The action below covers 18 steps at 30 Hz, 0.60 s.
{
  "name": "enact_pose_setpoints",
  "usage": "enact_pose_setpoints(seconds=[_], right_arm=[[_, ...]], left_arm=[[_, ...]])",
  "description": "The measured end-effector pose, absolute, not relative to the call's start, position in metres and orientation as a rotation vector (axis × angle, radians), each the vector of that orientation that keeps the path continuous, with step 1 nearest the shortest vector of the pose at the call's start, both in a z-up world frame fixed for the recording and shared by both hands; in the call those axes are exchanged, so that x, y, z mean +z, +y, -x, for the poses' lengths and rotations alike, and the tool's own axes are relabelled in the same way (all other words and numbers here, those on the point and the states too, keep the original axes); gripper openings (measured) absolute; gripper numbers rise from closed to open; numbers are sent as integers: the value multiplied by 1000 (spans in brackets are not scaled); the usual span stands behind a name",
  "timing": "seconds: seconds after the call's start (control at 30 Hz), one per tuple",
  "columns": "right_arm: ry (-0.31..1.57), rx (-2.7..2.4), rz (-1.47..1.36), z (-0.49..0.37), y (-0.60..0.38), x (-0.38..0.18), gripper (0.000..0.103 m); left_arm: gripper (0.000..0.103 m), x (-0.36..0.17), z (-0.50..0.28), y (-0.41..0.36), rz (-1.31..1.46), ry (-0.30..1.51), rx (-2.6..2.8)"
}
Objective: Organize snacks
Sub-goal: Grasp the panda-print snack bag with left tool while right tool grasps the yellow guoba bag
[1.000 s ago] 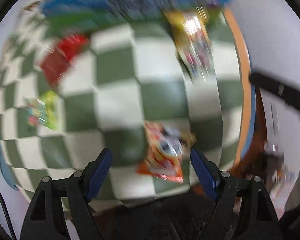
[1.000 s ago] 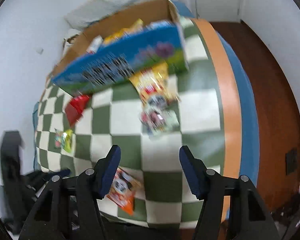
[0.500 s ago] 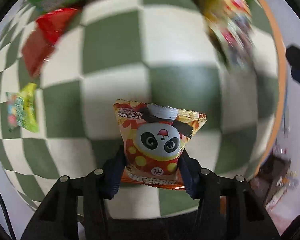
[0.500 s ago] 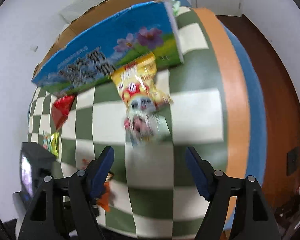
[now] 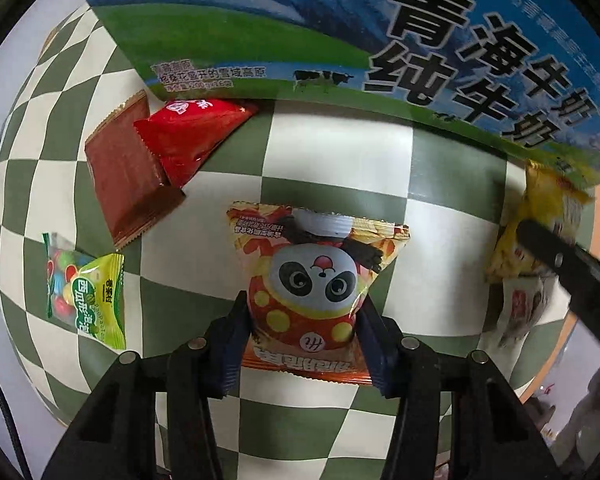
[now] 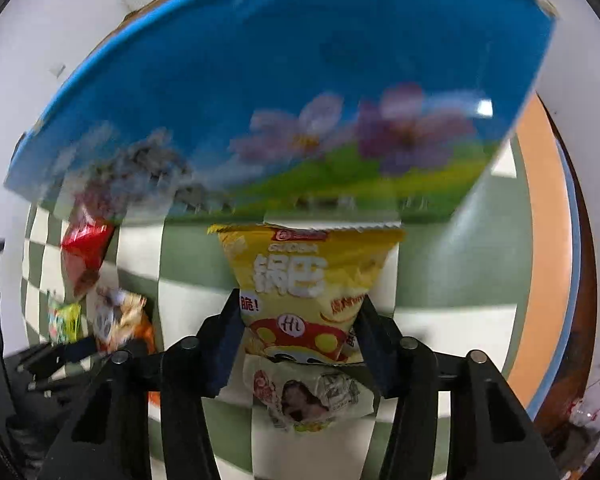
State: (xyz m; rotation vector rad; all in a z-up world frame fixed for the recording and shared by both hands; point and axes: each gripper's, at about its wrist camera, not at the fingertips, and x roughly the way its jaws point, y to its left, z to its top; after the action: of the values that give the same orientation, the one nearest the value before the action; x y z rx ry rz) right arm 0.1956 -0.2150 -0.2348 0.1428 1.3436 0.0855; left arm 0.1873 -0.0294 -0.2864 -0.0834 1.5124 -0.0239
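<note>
So, the left wrist view first: the left gripper points straight down at the green and white checked tablecloth and it's clamped on a panda snack bag, both blue pads squeezing the lower half of the packet. Far side of the table there's a big blue milk carton box with black Chinese lettering. Tucked against its near edge is a red snack packet, which overlaps a brown wrapped bar to its left. Nearer and further left lies a green candy bag, well apart from the panda bag. Over on the right a yellow chip bag sits by the box, partly hidden by a black bit of the other tool.

Right wrist view is blurry, but you can see the right gripper with its jaws closing around that yellow chip bag; the pads are right against both sides of the lower part. Just nearer, under the bag's bottom edge, is a pale photo-print packet. The blue box fills the far side, the bag's top edge just at its foot. Off left you get the red packet, the green candy bag and the panda bag.
</note>
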Motion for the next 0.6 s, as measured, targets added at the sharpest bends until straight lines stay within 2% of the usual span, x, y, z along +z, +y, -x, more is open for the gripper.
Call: enact_pose_setpoints(seconds=[0.23, 0.4, 0.6], right_arm=[[1475, 24, -242, -161, -226, -243, 55], [1470, -44, -254, -156, -226, -248, 56], [1461, -80, -226, -158, -220, -253, 58]], left_arm=[[49, -294, -179, -15, 99, 1530, -116], [55, -309, -183, -9, 90, 1558, -151], [55, -312, -183, -5, 85, 1557, -155]])
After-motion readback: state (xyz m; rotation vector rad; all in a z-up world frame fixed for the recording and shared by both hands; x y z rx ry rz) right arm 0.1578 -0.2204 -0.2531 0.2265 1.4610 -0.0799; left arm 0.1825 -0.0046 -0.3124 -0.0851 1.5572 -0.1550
